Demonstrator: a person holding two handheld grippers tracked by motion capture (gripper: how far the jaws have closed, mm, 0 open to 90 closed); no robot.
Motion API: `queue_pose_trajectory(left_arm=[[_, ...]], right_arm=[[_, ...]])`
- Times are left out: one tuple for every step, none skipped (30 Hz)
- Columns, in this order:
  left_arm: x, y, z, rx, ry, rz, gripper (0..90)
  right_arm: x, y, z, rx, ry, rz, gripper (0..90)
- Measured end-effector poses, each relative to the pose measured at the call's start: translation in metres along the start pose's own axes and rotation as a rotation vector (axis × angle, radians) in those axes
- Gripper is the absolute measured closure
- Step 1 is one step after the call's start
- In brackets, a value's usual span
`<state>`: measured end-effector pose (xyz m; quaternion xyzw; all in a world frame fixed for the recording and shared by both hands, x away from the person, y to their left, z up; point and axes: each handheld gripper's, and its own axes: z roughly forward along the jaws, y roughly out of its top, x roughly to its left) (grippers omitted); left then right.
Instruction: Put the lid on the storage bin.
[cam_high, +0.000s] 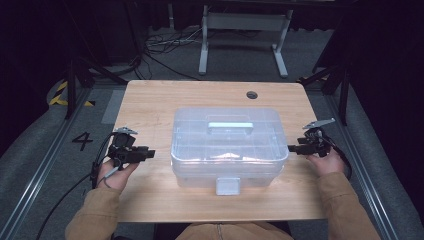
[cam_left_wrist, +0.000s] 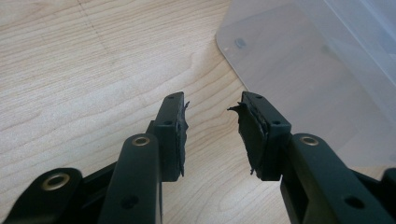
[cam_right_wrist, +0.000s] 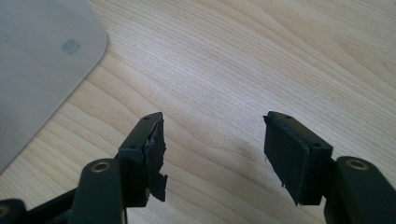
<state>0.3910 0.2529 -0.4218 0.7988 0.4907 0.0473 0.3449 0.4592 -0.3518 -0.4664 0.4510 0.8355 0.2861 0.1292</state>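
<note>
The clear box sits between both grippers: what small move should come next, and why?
Probably bring both grippers inward to the clear box. The left gripper and right gripper stand open at its two sides, each apart from its wall, holding nothing.

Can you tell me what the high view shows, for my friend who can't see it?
A clear plastic box with a closed lid and a handle on top sits in the middle of a wooden table. A person holds the left gripper and the right gripper on either side of it, both pointing at the box, with open jaws and nothing in them.
</note>
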Motion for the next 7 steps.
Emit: queue_pose_trajectory(left_arm=[[-0.0001, 0.0000, 0.0001, 0.000, 0.000, -0.001, 61.4], [0.0000, 0.0000, 0.0001, 0.002, 0.000, 0.000, 61.4], [0.0000, 0.0001, 0.0001, 0.001, 0.000, 0.000, 61.4], [0.0001, 0.0002, 0.0000, 0.001, 0.000, 0.002, 61.4], [0.0002, 0.0004, -0.0001, -0.002, 0.000, 0.004, 61.3], [0.0002, 0.0004, -0.0001, -0.002, 0.000, 0.004, 61.4], [-0.0002, 0.0005, -0.0004, -0.004, 0.000, 0.001, 61.4]], right_arm=[[0.0002, 0.0001, 0.0004, 0.006, 0.001, 0.001, 37.8], [0.0002, 0.0001, 0.0009, 0.010, -0.001, -0.002, 37.6], [0.0006, 0.0000, 0.0013, 0.013, -0.004, -0.003, 37.6], [0.0006, -0.0001, 0.0017, 0.015, -0.004, -0.005, 37.5], [0.0009, -0.0001, 0.0018, 0.018, -0.003, -0.004, 37.4], [0.0008, -0.0001, 0.0018, 0.017, -0.003, -0.005, 37.3], [0.0009, -0.0001, 0.0016, 0.015, -0.004, -0.004, 37.1]])
